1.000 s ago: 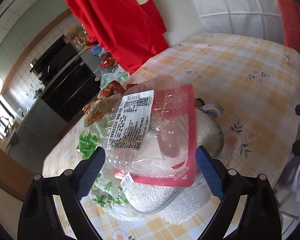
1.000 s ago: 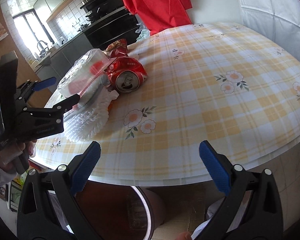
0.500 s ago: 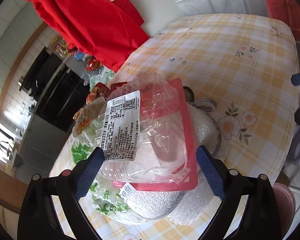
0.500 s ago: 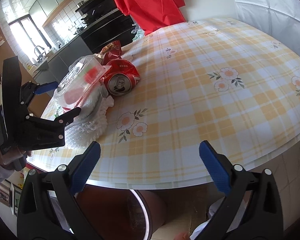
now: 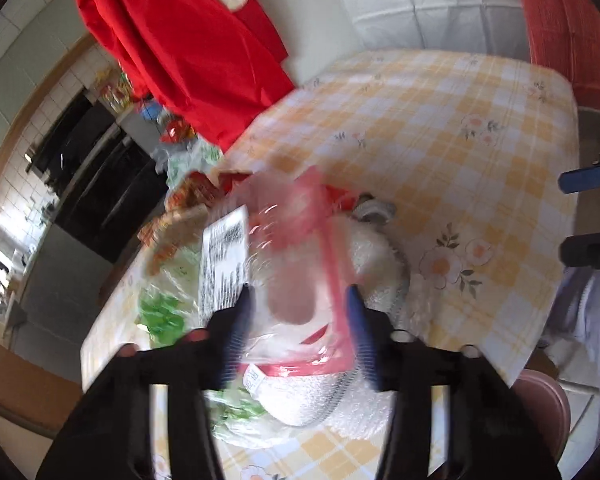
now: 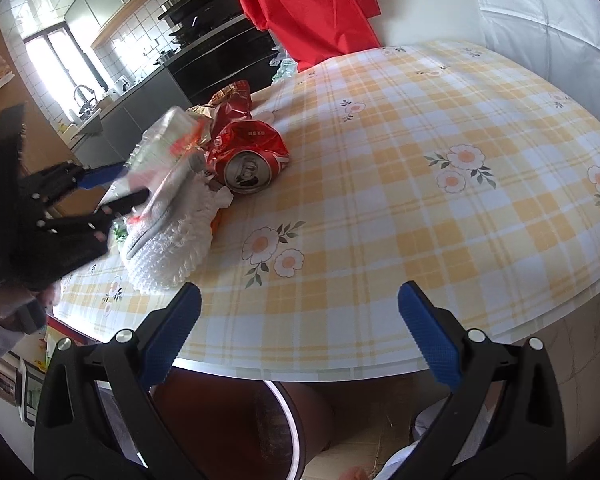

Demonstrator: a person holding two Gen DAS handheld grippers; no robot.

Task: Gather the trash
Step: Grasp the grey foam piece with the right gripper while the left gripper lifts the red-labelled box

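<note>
Left wrist view: the left gripper (image 5: 298, 320) jaws, just closed in, are clamped on the clear plastic container (image 5: 284, 264), whose long axis runs away from the camera, atop white padding (image 5: 374, 264) on the surface (image 5: 460, 128).

Right wrist view: the right gripper (image 6: 300, 336) jaws are spread wide and empty at the surface edge; a crushed can (image 6: 248, 160) lies beside the container, mouth toward the camera.

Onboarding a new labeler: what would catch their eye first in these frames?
Likely the left tongs, whose jaws have just been closing on the clear plastic clamshell box with the pink rim, atop the trash pile at the table's near-left edge. Next, the crushed red soda can beside that pile, and the red cloth hanging behind. The right tongs wait open, empty, over the table's edge.
</note>
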